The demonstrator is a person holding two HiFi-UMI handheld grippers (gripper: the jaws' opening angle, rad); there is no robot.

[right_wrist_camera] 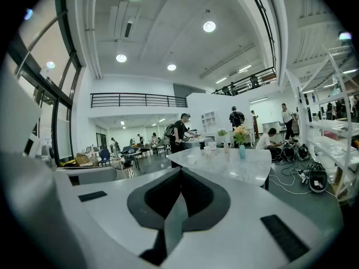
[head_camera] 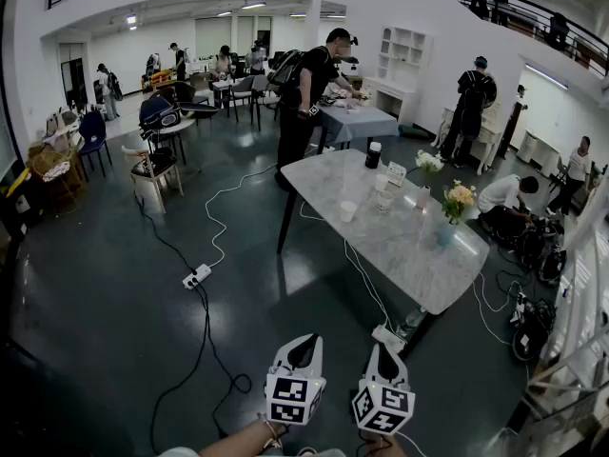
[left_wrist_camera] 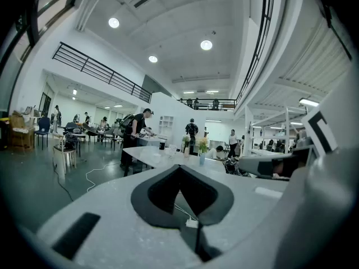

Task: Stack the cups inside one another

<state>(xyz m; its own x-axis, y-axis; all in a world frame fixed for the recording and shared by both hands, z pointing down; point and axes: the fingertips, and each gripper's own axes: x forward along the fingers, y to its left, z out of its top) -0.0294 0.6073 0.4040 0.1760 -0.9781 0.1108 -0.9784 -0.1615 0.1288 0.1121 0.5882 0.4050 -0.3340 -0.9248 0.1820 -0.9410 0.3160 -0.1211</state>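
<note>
**Head view.** Left gripper [head_camera: 304, 343] and right gripper [head_camera: 383, 352] sit side by side at 6 o'clock over the floor. Both have their tongs pressed together with nothing in them. The marble table [head_camera: 409, 255] lies well apart, toward 1 o'clock from them.
- The white cup [head_camera: 348, 211] stands alone near the table's 9 o'clock edge.
- The clear cups [head_camera: 383, 201] stand near it, at its 2 o'clock, unstacked. Their contents cannot be read.
- The black tumbler [head_camera: 374, 154] stands at the far end.
- The blue vase [head_camera: 445, 233] holds yellow flowers [head_camera: 460, 196].
- A power strip [head_camera: 197, 276] lies on the floor at the table's 9 o'clock.

**Left gripper view.** The left gripper [left_wrist_camera: 180, 170] has its tongs closed tip to tip and pinches nothing. The marble table [left_wrist_camera: 157, 156] shows just above the tips, at 12 o'clock. The blue vase [left_wrist_camera: 202, 159] and yellow flowers [left_wrist_camera: 202, 145] can be made out. The cups are too small here to tell apart.

**Right gripper view.** The right gripper [right_wrist_camera: 180, 172] also has its tongs pressed together and is empty. The marble table [right_wrist_camera: 241, 170] is at 1 o'clock. The white cup [right_wrist_camera: 191, 159] is plain here, standing near the table's closest corner. The blue vase [right_wrist_camera: 242, 151] with its yellow flowers [right_wrist_camera: 240, 132] is at the cup's 3 o'clock. Only this view shows the shelving [right_wrist_camera: 336, 144] at the 3 o'clock edge.
</note>
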